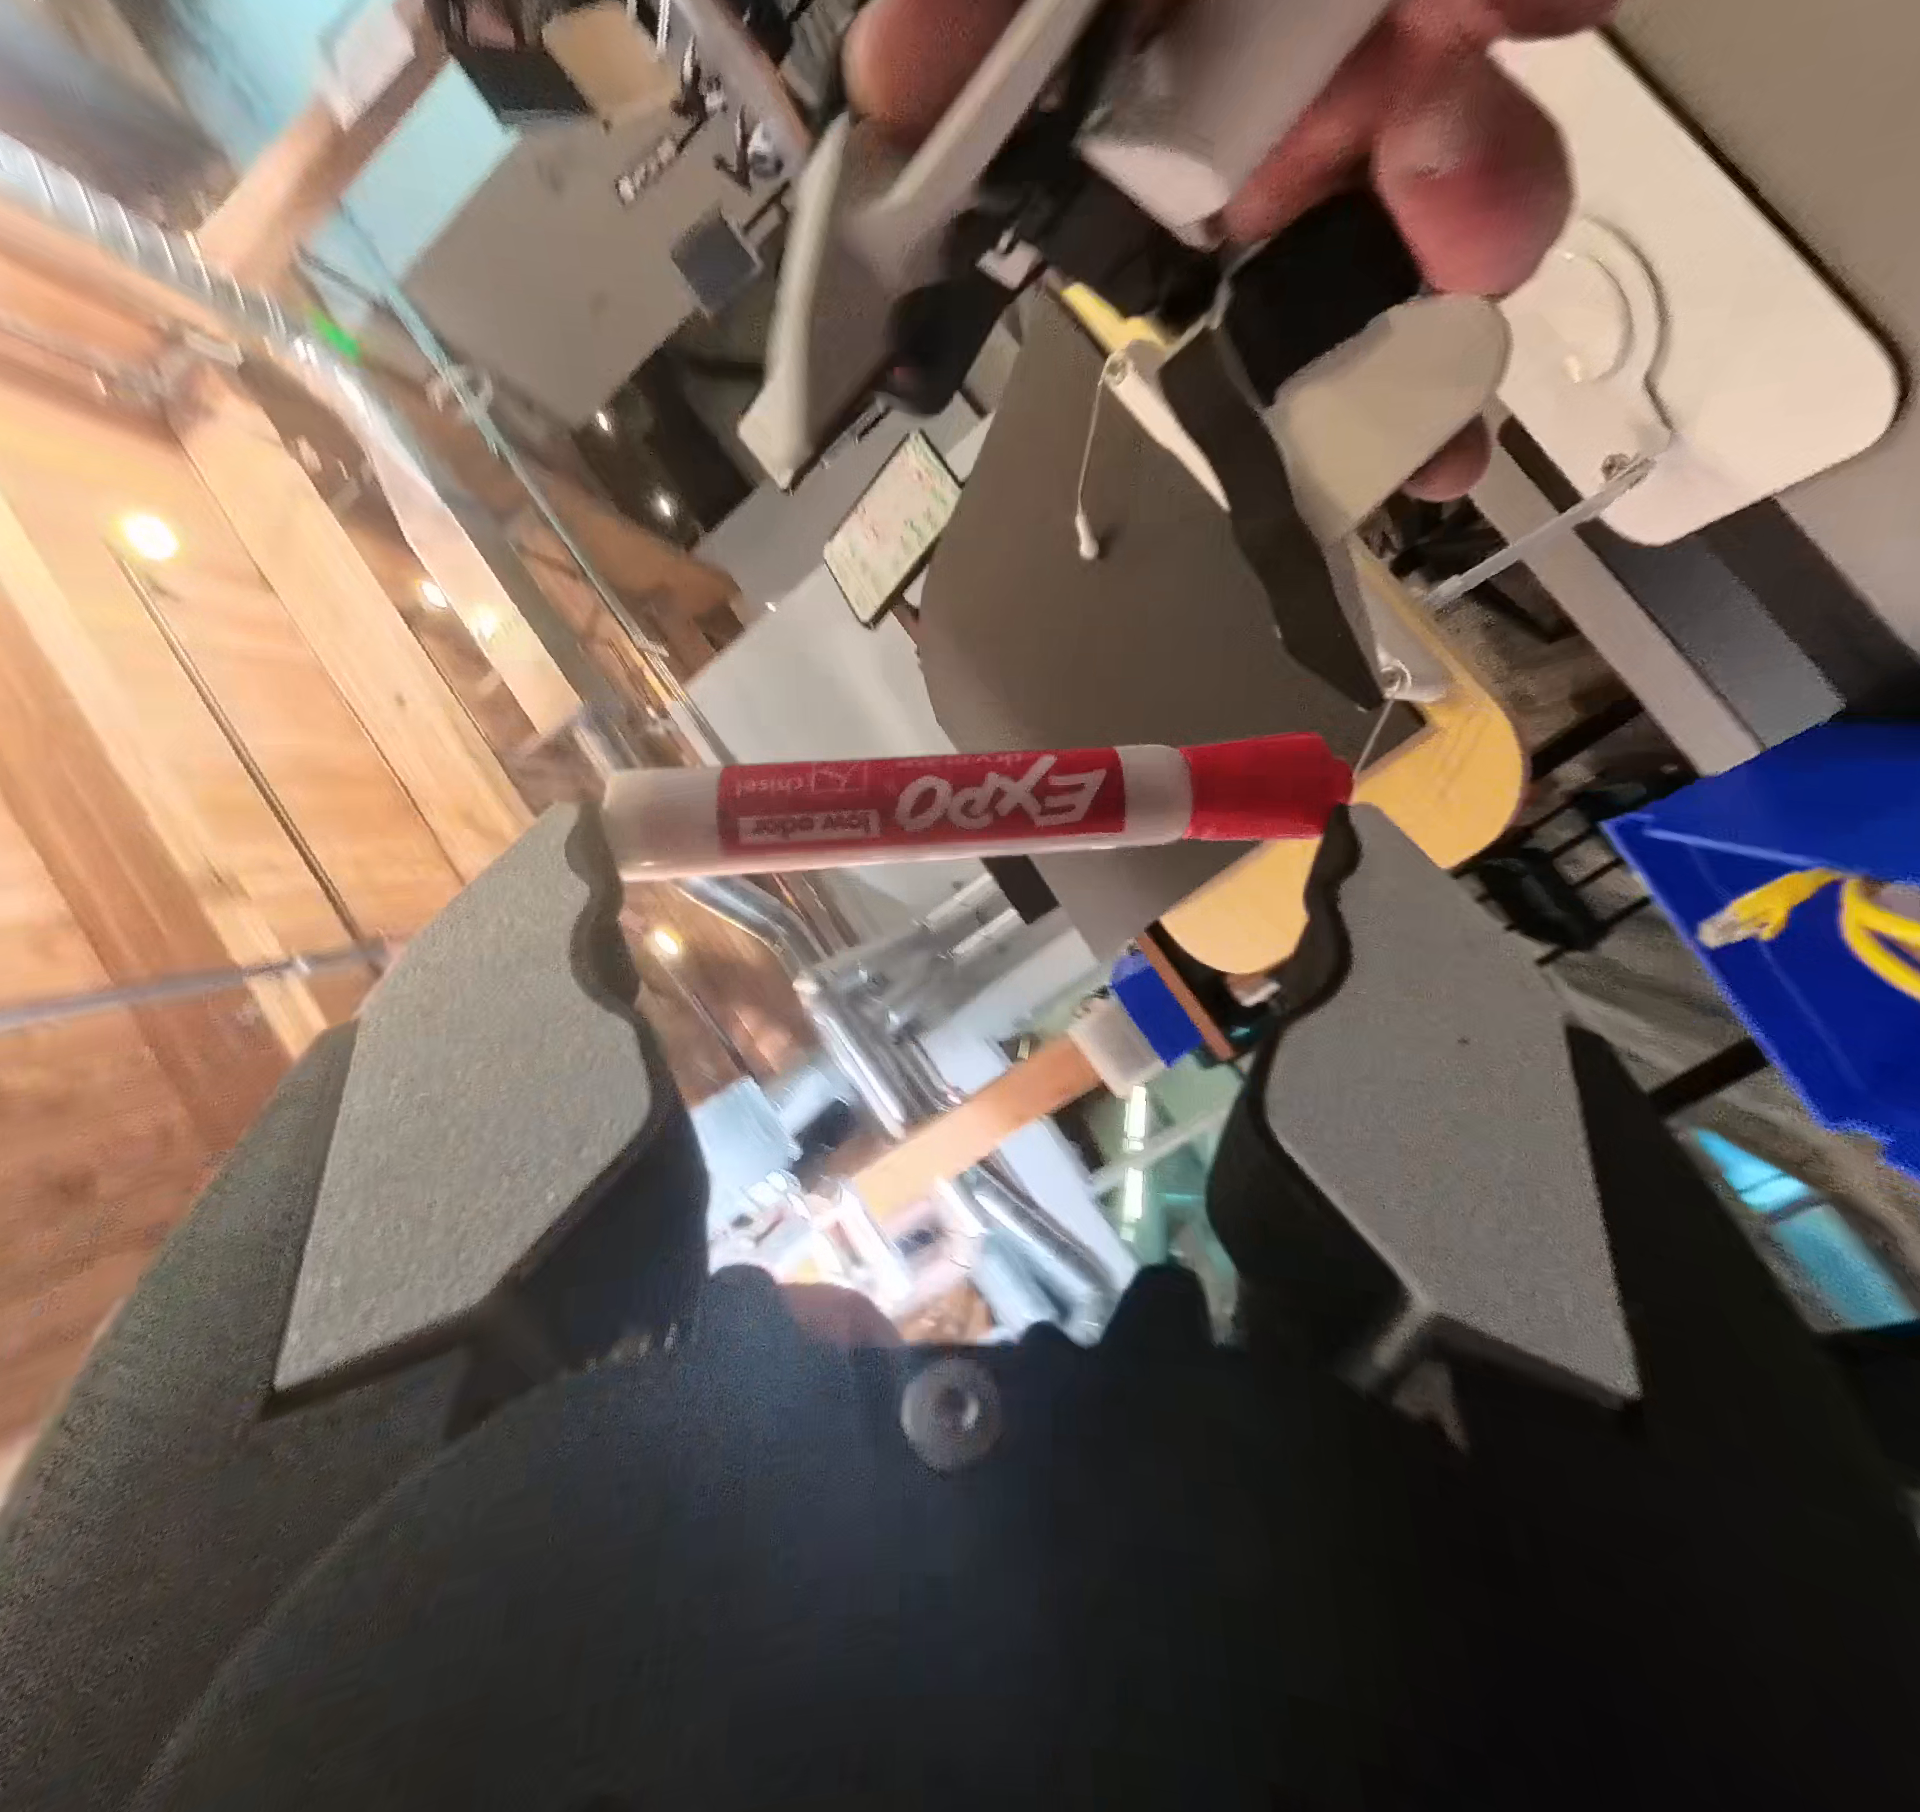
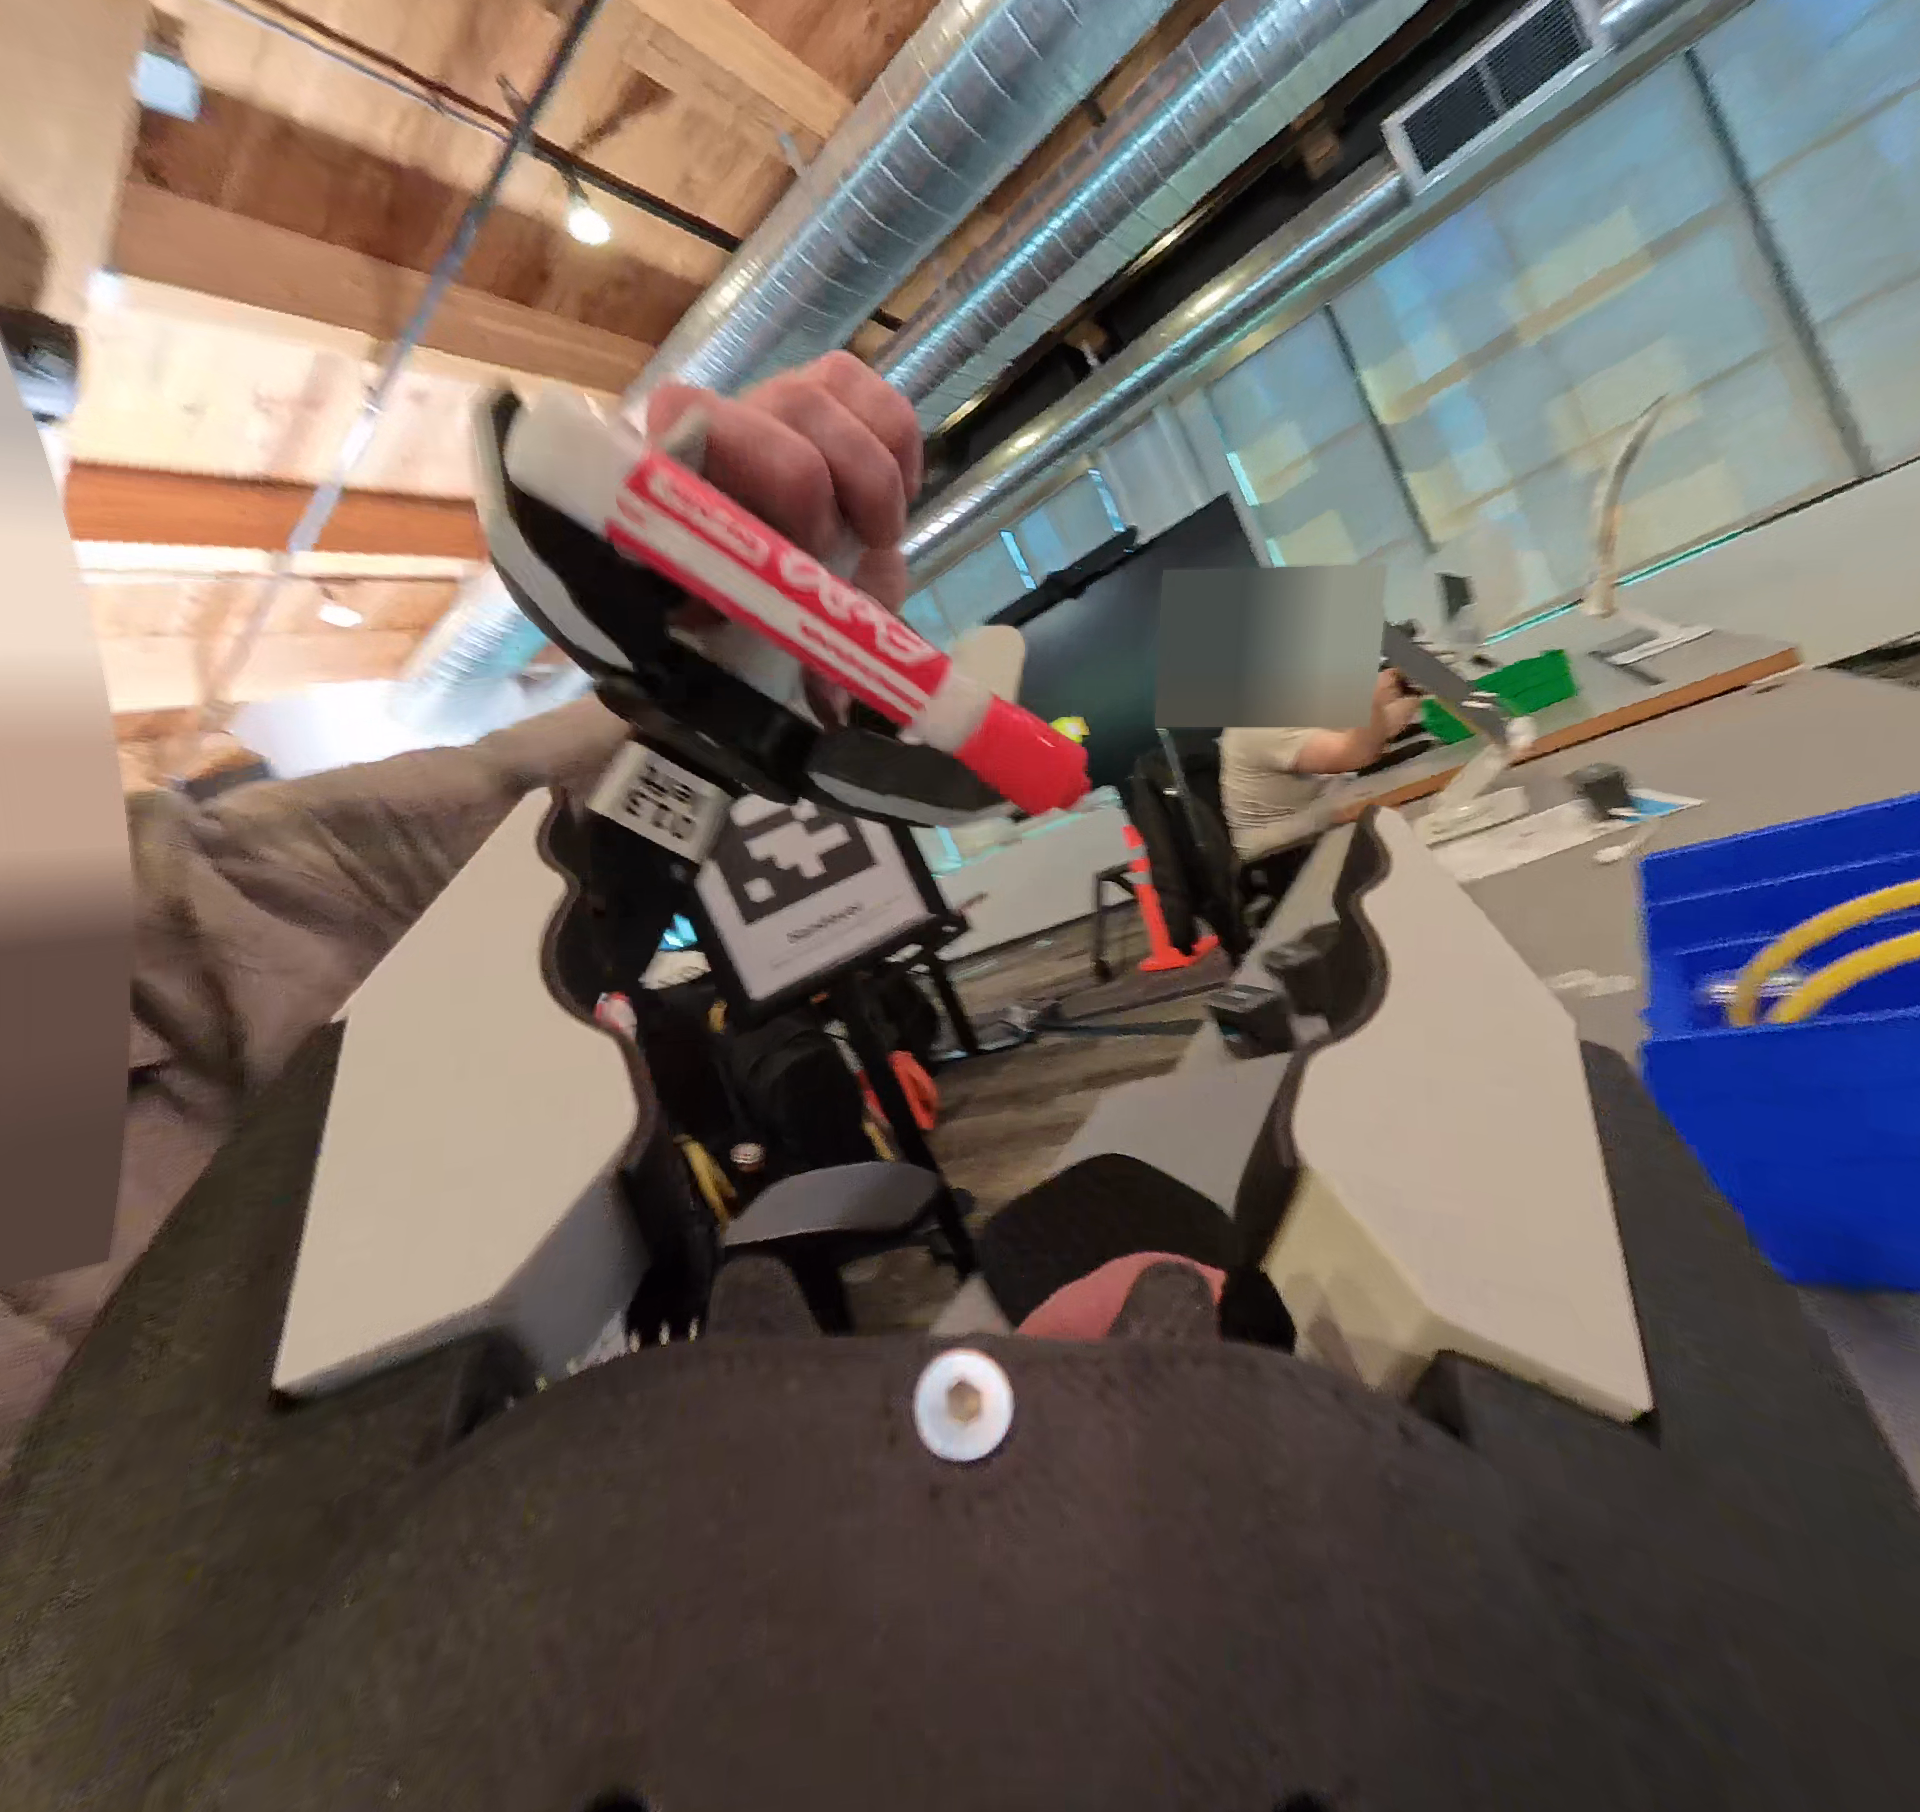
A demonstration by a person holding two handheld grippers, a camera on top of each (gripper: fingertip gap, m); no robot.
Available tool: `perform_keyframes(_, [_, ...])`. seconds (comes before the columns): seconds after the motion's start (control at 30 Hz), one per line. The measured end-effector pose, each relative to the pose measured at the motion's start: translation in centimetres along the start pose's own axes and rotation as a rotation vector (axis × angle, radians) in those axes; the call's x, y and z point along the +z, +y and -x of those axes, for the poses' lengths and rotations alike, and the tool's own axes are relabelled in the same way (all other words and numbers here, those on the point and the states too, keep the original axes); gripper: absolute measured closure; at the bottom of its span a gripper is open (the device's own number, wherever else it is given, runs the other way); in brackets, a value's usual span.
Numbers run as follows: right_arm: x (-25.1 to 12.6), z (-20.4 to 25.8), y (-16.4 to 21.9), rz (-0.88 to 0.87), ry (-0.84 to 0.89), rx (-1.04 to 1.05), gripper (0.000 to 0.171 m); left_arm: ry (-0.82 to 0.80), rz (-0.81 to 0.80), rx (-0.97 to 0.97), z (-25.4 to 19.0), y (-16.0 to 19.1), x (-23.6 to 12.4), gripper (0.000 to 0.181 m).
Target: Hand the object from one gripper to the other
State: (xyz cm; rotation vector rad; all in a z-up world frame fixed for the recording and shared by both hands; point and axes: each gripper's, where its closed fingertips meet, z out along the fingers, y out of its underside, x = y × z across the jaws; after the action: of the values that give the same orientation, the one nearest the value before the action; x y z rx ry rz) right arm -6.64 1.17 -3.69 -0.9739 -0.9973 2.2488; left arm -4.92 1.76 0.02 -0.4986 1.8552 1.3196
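My left gripper (image 1: 971,832) pinches the red marker (image 1: 971,806) lengthwise, end to end between its fingertips; my right gripper (image 2: 961,879) hangs spread and empty just below it.

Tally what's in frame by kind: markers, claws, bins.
Red-and-white cylindrical plastic marker: 1, clamped end to end in the left claw
Two-finger claws: 2, counting the right claw, open and empty
Blue plastic bin: 1
Total: 4
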Motion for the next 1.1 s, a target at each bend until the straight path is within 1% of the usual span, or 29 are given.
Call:
perform_keyframes(0.03, [0.0,-0.3,0.0,0.008,0.031,-0.032,0.037,0.010,0.015,-0.056,0.1,0.4,0.0,0.058])
perform_keyframes(0.07, [0.1,-0.5,-0.1,0.019,0.069,-0.073,0.039,0.027,0.034,-0.106,0.1,0.7,-0.1,0.058])
perform_keyframes(0.13, [0.1,-1.0,-0.5,0.039,0.166,-0.189,0.046,0.050,0.066,-0.184,-0.1,1.3,0.0,0.058])
perform_keyframes(0.27, [0.2,-1.3,-2.0,0.059,0.359,-0.429,0.073,0.158,0.145,-0.347,-1.8,2.2,0.5,0.058])
perform_keyframes(0.33, [0.4,-1.4,-2.2,0.079,0.432,-0.508,0.082,0.195,0.185,-0.411,-2.5,2.4,0.8,0.059])
perform_keyframes(0.4, [0.9,-1.5,-2.2,0.097,0.498,-0.577,0.101,0.206,0.215,-0.422,-2.8,2.4,1.3,0.058])
perform_keyframes(0.47, [1.1,-1.8,-2.2,0.105,0.557,-0.612,0.111,0.211,0.224,-0.435,-2.8,2.0,1.7,0.058])
perform_keyframes(0.5, [1.0,-2.0,-2.3,0.104,0.586,-0.622,0.119,0.215,0.220,-0.446,-2.8,1.7,1.9,0.059])
perform_keyframes(0.53, [1.0,-2.1,-2.2,0.103,0.603,-0.635,0.127,0.213,0.216,-0.458,-2.8,1.4,2.1,0.059])
perform_keyframes(0.6, [1.0,-2.1,-2.0,0.116,0.607,-0.675,0.151,0.221,0.227,-0.463,-2.8,1.2,2.4,0.059])
perform_keyframes(0.63, [1.0,-2.1,-2.0,0.118,0.613,-0.678,0.156,0.219,0.234,-0.458,-2.8,1.3,2.5,0.059])
perform_keyframes(0.77, [0.8,-2.0,-2.3,0.107,0.614,-0.681,0.156,0.220,0.226,-0.488,-2.6,1.3,2.8,0.059])
perform_keyframes(1.1, [0.6,-1.1,-3.1,0.052,0.580,-0.666,0.157,0.171,0.218,-0.463,-1.5,1.1,3.0,0.058])
